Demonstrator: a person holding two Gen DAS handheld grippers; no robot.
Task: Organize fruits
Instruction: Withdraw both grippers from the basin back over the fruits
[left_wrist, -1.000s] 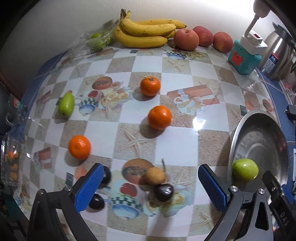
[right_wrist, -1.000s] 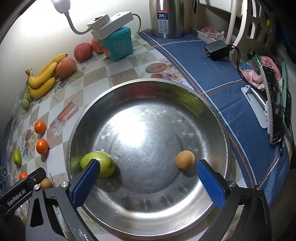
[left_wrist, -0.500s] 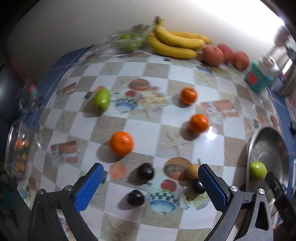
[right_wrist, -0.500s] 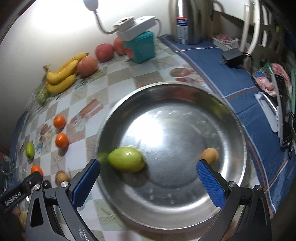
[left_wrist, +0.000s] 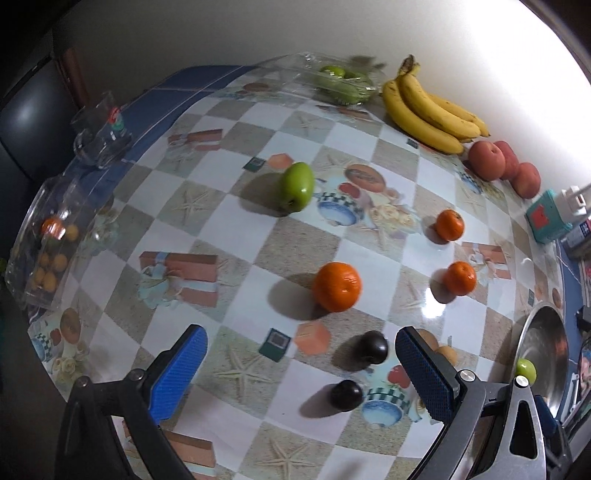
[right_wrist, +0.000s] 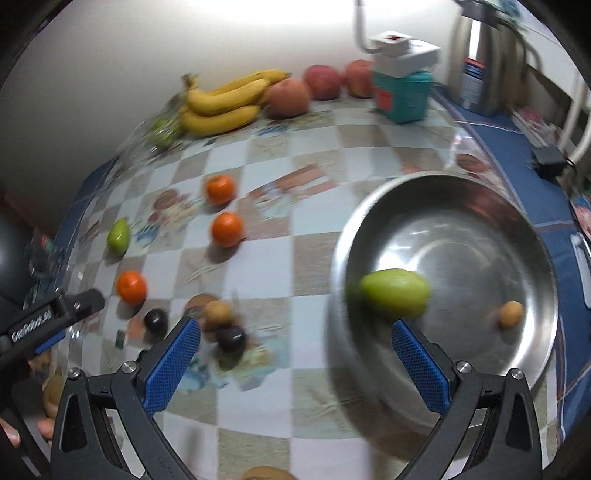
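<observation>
Left wrist view: the left gripper (left_wrist: 299, 369) hangs wide open and empty above a checked tablecloth (left_wrist: 236, 206), its blue pads framing two dark plums (left_wrist: 373, 346), with a small brown fruit (left_wrist: 447, 353) half hidden behind the right-hand pad. Beyond them lie three oranges (left_wrist: 337, 286) and a green mango (left_wrist: 297, 186), well apart from one another. Bananas (left_wrist: 428, 110) and peaches (left_wrist: 487, 159) line the far wall.

In the right wrist view, the right gripper (right_wrist: 293, 363) is likewise spread and carries nothing, poised over the near rim of the steel bowl (right_wrist: 480, 206). A second green mango (right_wrist: 395, 294) and a small brown fruit (right_wrist: 511, 314) already sit inside the bowl. That picture is blurred, so the gripper's exact height above the rim is hard to judge.

Most of the loose fruit is not yet gathered. The likely trouble is rolling: the plums and oranges are round on a glossy cloth, and a pad nudging one sideways could send it toward the table's near edge. The brown fruit lies close to the nearer plum, so closing on one may knock the other.

There is open cloth between the oranges and the bowl for carrying fruit across. The left side is tighter, with clear plastic boxes (left_wrist: 48, 254) at the table's edge.
</observation>
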